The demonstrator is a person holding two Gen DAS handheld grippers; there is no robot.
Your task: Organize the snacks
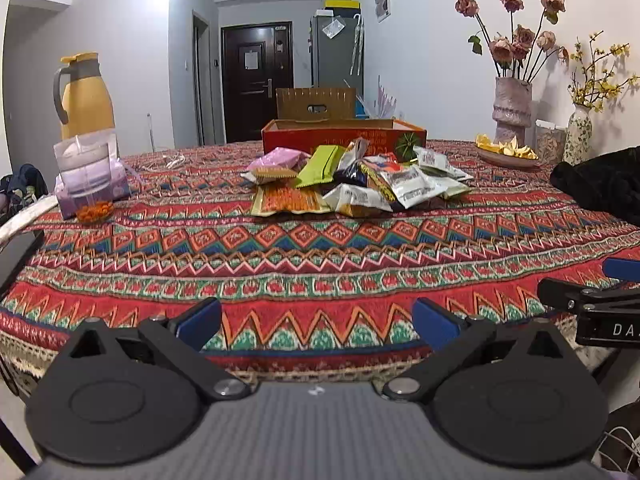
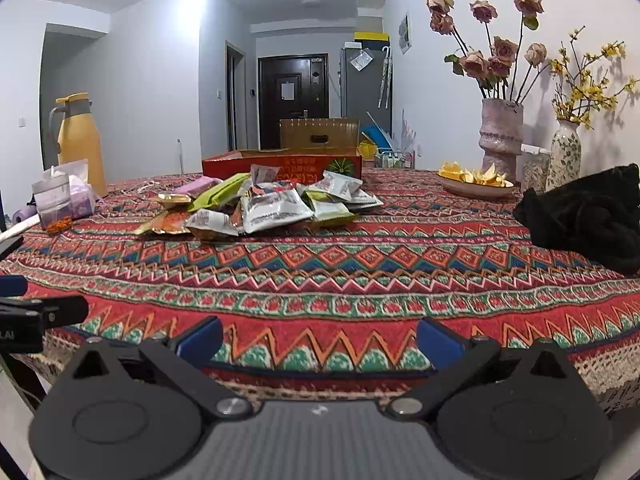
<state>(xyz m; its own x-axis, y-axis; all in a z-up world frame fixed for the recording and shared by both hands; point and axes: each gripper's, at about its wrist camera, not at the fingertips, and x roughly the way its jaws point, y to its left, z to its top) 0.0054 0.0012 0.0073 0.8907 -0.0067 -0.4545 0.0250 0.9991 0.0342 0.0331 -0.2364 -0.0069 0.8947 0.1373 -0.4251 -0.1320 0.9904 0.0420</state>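
Note:
A pile of snack packets lies in the middle of the patterned tablecloth, with a green packet, a pink one and several white ones. Behind it stands an open red cardboard box. The pile and box also show in the right wrist view. My left gripper is open and empty at the table's near edge, far from the pile. My right gripper is open and empty beside it; its side shows in the left wrist view.
A yellow thermos jug and a purple tissue pack stand at the left. A plate of orange peel, two flower vases and a black cloth bundle are at the right. A dark slab lies at the left edge.

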